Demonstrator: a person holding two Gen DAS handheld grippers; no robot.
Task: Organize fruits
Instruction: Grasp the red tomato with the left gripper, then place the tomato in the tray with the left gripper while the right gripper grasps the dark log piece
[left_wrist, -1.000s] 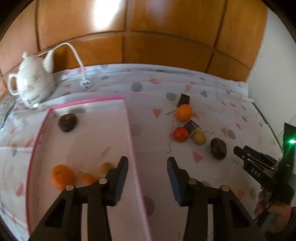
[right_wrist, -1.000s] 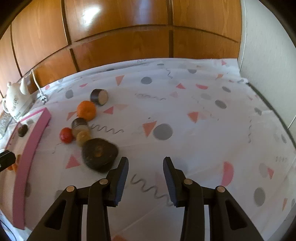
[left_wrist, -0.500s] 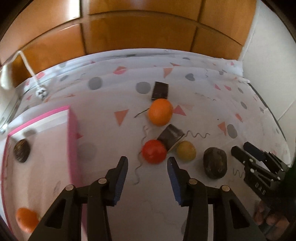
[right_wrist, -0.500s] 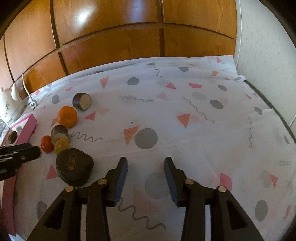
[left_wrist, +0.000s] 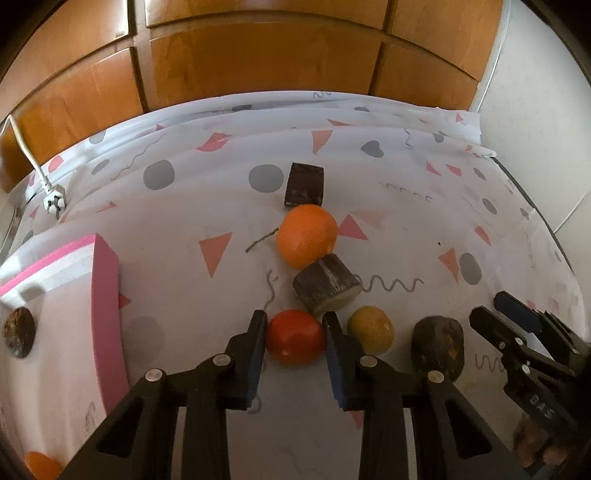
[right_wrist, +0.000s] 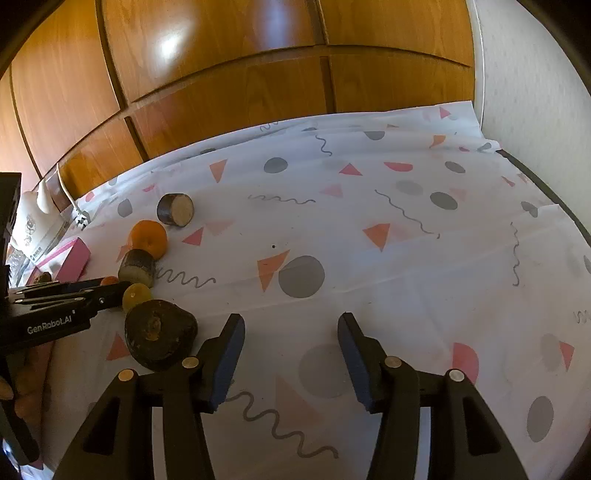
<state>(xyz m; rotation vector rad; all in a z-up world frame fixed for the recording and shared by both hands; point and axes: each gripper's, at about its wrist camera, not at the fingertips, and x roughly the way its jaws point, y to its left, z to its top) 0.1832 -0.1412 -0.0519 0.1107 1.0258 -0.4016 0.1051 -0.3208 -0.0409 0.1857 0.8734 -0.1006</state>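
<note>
from the left wrist view, the left gripper (left_wrist: 294, 338) is seen with its jaws just closed in on the red fruit (left_wrist: 294, 342), both pads pressed against its sides while it rests on the patterned cloth (left_wrist: 184, 206). a second ago the same jaws were held over the pink-edged tray (left_wrist: 105, 295), so a new pick is judged to be under way. just beside it lie a yellow fruit (left_wrist: 370, 329), a dark cut piece (left_wrist: 325, 283) and an orange (left_wrist: 307, 235); a dark lumpy fruit (left_wrist: 437, 347) sits nearer the right gripper (left_wrist: 506, 317).

from the right wrist view, the right gripper (right_wrist: 291, 354) is shown with jaws just widened and nothing between them, the dark lumpy fruit (right_wrist: 159, 334) lying just to its left, not yet taken.
</note>
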